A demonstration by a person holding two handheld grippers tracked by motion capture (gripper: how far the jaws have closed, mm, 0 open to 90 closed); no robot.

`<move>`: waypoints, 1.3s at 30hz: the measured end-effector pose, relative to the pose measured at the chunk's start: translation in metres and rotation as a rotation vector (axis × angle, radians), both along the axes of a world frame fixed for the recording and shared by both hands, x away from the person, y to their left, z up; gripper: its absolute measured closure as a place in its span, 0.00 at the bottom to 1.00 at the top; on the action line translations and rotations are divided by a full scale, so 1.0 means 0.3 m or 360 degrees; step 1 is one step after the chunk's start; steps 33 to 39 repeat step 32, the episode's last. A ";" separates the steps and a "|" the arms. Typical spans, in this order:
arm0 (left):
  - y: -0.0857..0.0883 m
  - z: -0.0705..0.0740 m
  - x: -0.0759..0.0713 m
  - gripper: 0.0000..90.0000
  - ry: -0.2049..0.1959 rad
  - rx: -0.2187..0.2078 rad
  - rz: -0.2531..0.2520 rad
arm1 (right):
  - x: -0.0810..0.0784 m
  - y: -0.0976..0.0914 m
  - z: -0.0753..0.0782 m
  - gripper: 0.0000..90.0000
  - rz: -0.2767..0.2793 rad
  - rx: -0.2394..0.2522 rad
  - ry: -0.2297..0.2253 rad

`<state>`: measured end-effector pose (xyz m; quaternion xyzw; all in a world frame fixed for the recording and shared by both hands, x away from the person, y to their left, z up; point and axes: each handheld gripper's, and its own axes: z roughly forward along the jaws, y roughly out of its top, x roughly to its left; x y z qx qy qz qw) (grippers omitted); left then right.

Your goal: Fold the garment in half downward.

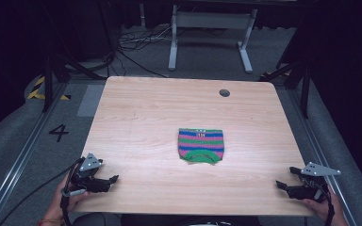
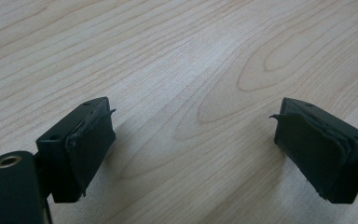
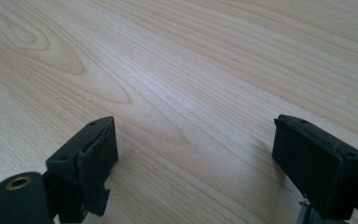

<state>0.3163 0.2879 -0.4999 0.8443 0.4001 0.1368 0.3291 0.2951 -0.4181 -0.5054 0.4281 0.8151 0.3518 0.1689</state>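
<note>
A small knitted garment [image 1: 201, 145] with pink, blue and green stripes and a green hem lies flat near the middle of the wooden table [image 1: 141, 113]. At the near left corner a hand holds my left gripper [image 1: 112, 181], low over the table edge and pointing right. The left gripper view has its jaws wide apart over bare wood, so the left gripper [image 2: 193, 116] is open. My right gripper [image 1: 283, 184] sits at the near right corner, pointing left. It is open too, and the right gripper [image 3: 195, 123] has only wood grain between its jaws. Both are well short of the garment.
A round cable hole [image 1: 224, 92] sits near the table's far right edge. Beyond the table, a grey metal stand [image 1: 211, 33] and loose cables [image 1: 136, 44] rest on the floor. A "4" [image 1: 58, 132] is marked on the floor at left.
</note>
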 end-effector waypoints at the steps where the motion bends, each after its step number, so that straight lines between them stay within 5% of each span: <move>1: 0.000 0.000 0.000 0.13 0.0000 0.0000 0.0000 | 0.000 0.000 0.000 0.16 0.0000 0.0000 0.0000; 13: -0.005 -0.001 0.002 0.11 0.0002 0.0003 0.0018 | 0.003 0.000 0.000 0.14 -0.0004 -0.0005 0.0004; 24: -0.014 -0.002 0.008 0.07 0.0017 0.0019 0.0030 | 0.016 0.001 -0.004 0.01 -0.0080 -0.0031 0.0044; 39: -0.038 -0.004 0.013 0.00 0.0040 0.0031 0.0079 | 0.019 0.000 -0.005 0.00 -0.0082 -0.0034 0.0050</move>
